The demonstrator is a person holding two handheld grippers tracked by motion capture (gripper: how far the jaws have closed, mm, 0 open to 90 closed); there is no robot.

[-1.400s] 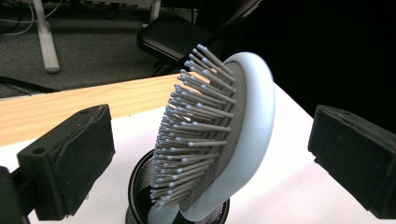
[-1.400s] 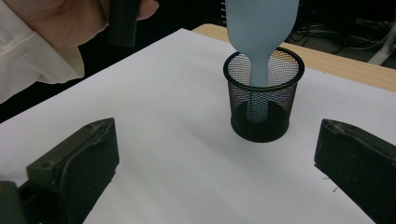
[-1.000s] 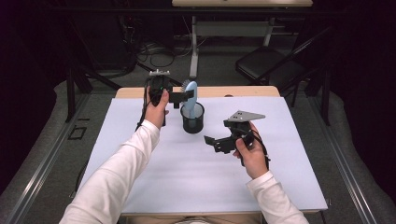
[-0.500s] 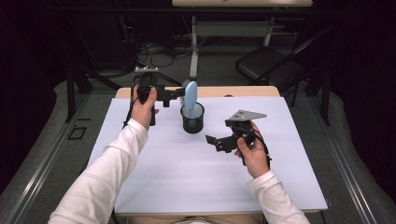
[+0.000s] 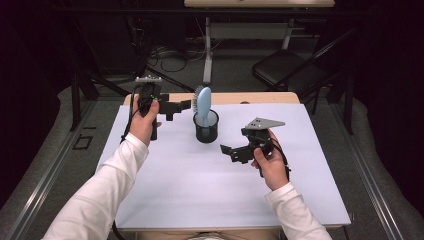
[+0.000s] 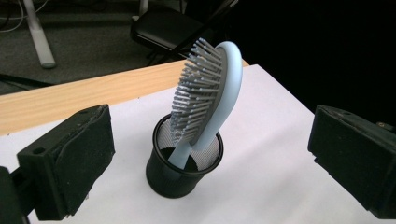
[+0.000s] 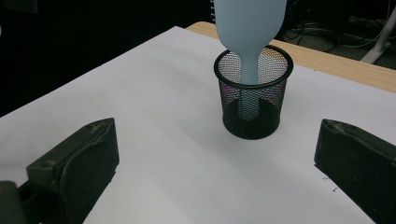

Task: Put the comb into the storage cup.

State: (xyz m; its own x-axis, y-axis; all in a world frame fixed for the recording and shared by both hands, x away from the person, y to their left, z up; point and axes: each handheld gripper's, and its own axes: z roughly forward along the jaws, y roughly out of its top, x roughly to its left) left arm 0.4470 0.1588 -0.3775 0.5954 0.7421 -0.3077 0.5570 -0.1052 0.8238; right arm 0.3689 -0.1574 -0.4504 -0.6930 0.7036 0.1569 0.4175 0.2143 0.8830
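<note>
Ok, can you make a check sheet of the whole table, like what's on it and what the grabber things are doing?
Surface: white table top, flat, with a wooden edge at the far side.
Job's things: light blue hairbrush stands handle down in a black mesh cup, leaning on the rim, bristles facing the left gripper's side.
Clutter: nothing seen.
Grippers: left gripper open, held up beside the brush, not touching it. Right gripper open, low over the table, pointing at the cup, holding nothing.
Cables: a black cable hangs by the left hand; more lie on the floor behind the table.
Surroundings: dark room, a black chair, a grey table leg.
</note>
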